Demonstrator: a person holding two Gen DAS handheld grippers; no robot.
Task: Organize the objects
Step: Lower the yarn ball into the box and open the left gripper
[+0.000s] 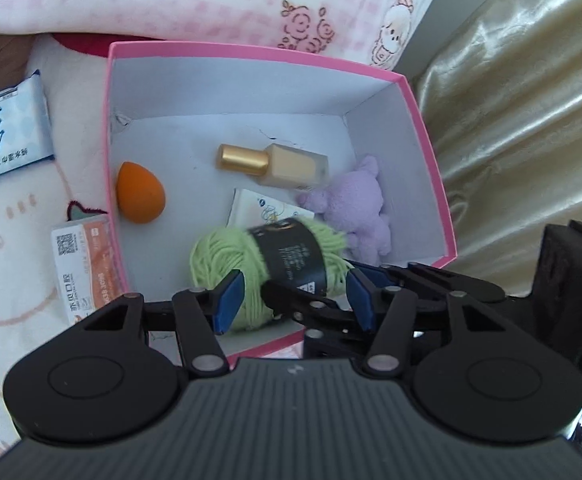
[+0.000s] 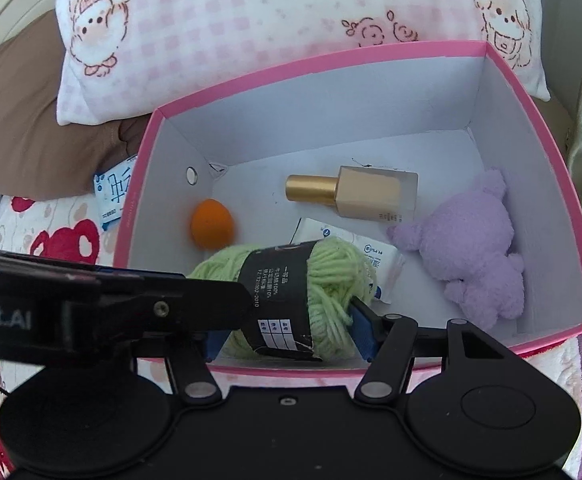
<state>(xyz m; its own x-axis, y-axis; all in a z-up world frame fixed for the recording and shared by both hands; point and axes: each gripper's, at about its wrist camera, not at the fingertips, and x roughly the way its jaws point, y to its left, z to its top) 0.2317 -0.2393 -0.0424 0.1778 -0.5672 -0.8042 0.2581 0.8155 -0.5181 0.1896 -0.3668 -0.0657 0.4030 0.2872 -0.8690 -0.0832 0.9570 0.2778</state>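
While both pairs of blue-padded jaws stand partly open around the green yarn ball with a black paper band (image 2: 291,292), the right gripper (image 2: 287,330) presses its pads on the wool's two ends, and the left gripper (image 1: 293,300) brackets it from the other side; whether its pads touch is unclear. That skein sits low at the near wall of the pink cardboard box (image 1: 431,152), beside an orange egg-shaped sponge (image 1: 139,192), a gold-capped bottle (image 1: 275,162), a white tissue pack (image 2: 375,264) and a lilac plush toy (image 1: 355,208).
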